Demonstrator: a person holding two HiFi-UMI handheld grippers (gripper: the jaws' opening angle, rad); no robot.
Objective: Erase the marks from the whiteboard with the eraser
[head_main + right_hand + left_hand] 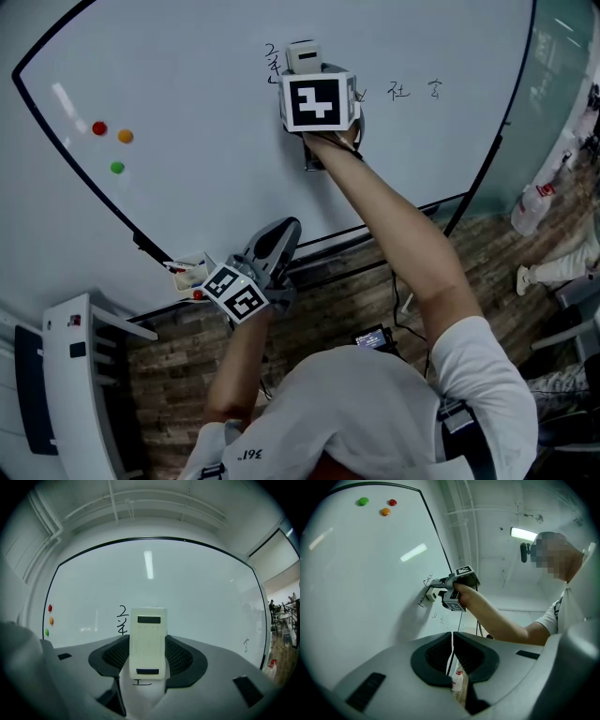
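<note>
While the right arm reaches out, right tool clamps the eraser against the whiteboard; left tool low, closed.

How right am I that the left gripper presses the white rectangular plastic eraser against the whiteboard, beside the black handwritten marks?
One thing is wrong: the right gripper, not the left, presses the white rectangular plastic eraser against the whiteboard, beside the black handwritten marks. The right gripper view shows its jaws clamped on it; the left gripper is shut on nothing.
</note>
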